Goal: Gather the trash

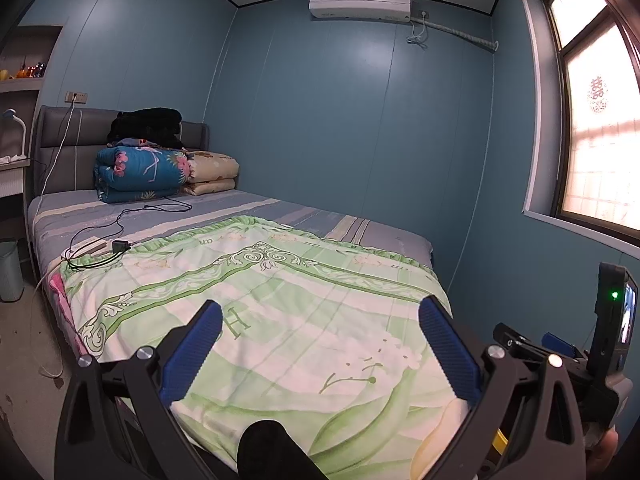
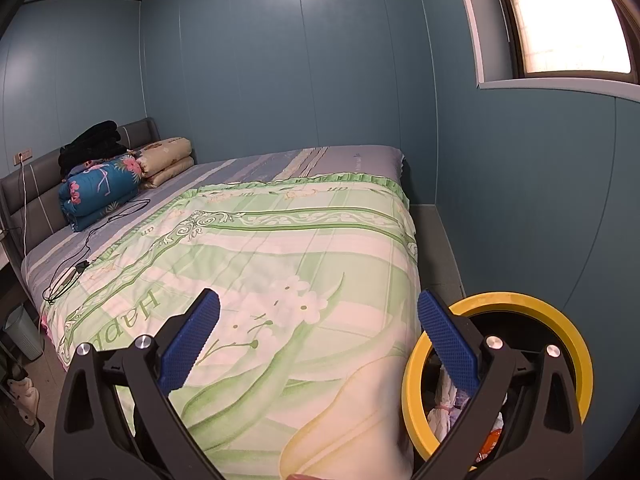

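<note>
A bin with a yellow rim point(image 2: 532, 304) stands on the floor at the bed's near right corner; white and orange scraps of trash point(image 2: 452, 408) lie inside it. My right gripper point(image 2: 318, 334) is open and empty above the green flowered bedspread point(image 2: 280, 248), its right finger over the bin's rim. My left gripper point(image 1: 320, 342) is open and empty above the same bedspread point(image 1: 280, 300). The right gripper's body point(image 1: 600, 344) shows at the right edge of the left wrist view.
Folded quilts point(image 1: 140, 172) and dark clothes point(image 1: 146, 122) lie at the headboard. Black cables, a charger point(image 1: 120, 246) and a power strip lie on the bed's left side. A pale ribbed bin point(image 1: 10, 270) stands on the floor to the left. Blue walls close in behind and to the right.
</note>
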### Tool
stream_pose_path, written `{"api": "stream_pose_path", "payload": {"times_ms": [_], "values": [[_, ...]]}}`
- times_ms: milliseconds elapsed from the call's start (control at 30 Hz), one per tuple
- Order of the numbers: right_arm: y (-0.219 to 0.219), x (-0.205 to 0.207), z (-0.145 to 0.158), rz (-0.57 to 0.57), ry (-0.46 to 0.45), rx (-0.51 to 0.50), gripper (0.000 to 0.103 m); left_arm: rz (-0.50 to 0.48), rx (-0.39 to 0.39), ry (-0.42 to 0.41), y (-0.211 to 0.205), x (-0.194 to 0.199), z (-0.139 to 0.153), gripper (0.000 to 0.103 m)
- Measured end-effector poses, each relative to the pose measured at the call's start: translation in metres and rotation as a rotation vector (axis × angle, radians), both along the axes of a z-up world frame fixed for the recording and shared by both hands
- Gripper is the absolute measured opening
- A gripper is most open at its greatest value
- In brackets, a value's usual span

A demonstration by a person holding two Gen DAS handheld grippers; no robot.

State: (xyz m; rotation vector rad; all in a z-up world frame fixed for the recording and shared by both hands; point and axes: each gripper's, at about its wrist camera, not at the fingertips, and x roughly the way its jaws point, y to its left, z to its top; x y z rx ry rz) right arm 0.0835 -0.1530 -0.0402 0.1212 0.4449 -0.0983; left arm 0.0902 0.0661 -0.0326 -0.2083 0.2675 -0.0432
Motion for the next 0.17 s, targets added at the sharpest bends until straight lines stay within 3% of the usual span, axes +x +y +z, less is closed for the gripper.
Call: {"api": "stream_pose_path", "payload": {"times_ms": [167], "values": [[0.0, -0.0002, -0.0002, 0.0, 0.001, 0.002, 0.095, 0.002, 0.001, 0.002, -0.0005, 0.0001, -0.0009, 0.095]]}}
